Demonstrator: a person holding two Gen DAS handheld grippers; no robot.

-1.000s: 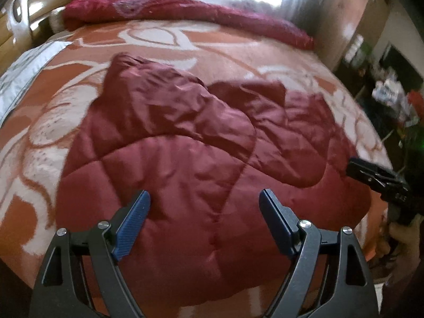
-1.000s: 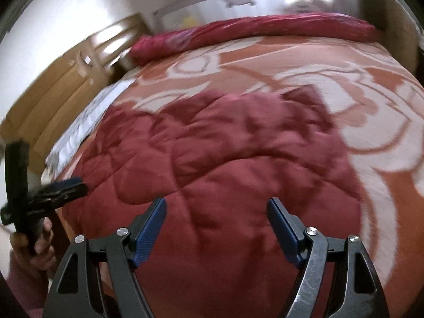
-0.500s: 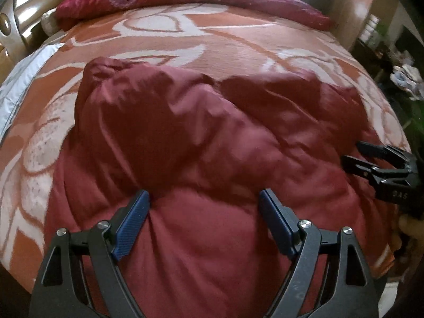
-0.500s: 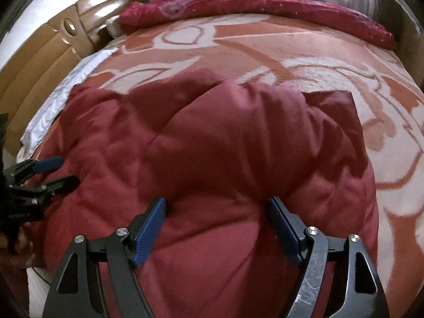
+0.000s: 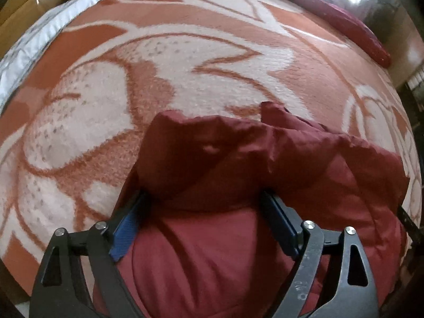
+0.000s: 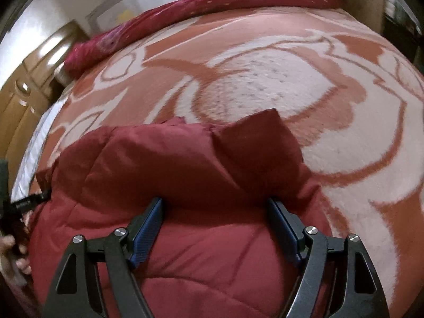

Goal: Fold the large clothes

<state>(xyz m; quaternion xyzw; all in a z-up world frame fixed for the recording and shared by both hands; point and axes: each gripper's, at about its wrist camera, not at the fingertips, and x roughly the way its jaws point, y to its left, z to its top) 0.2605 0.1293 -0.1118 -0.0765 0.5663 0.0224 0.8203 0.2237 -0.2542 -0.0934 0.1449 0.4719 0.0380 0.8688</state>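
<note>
A dark red quilted garment [image 5: 238, 164] lies bunched on the bed; it also shows in the right wrist view [image 6: 185, 164]. My left gripper [image 5: 204, 206] is open, its wide-spread blue-padded fingers [image 5: 127, 228] pushed in under a raised fold at the garment's left part. My right gripper [image 6: 214, 212] is open likewise, its fingers [image 6: 148, 225] under the fold at the right part. The fingertips of both are hidden by the cloth. The left gripper's side [image 6: 29, 201] shows at the right wrist view's left edge.
The bed carries an orange and cream flower-patterned blanket [image 5: 185, 61], also in the right wrist view [image 6: 278, 79]. A red rolled cover [image 6: 212, 2] lies along its far edge. A wooden headboard [image 6: 21, 106] stands on the left. Dark furniture [image 5: 413, 90] is at the right.
Both grippers have moved forward and low into the garment. Its near part has bunched up into a raised fold over the fingertips, and more bare blanket shows beyond it.
</note>
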